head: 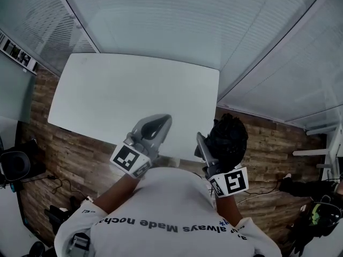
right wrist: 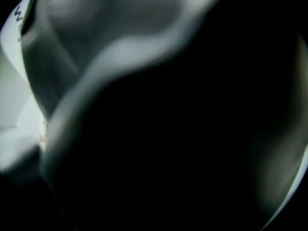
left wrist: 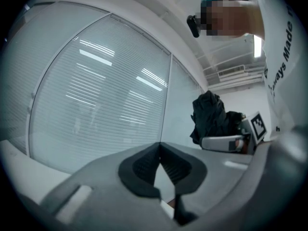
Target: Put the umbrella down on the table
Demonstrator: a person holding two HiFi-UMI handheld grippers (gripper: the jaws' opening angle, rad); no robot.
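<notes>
With right tongs (head: 207,146) clenched on the umbrella (head: 228,137), likely light and floppy, best to grip its stiff core; left tongs (head: 162,122) closed, empty.

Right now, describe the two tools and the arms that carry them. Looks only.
The left tool and right tool have smooth grey moulded bodies. The left one's pads are dark and ribbed. Each carries a white cube with black square markers: left cube, right cube. The person wears a white short-sleeved T-shirt with black lettering, and the forearms are bare.
</notes>
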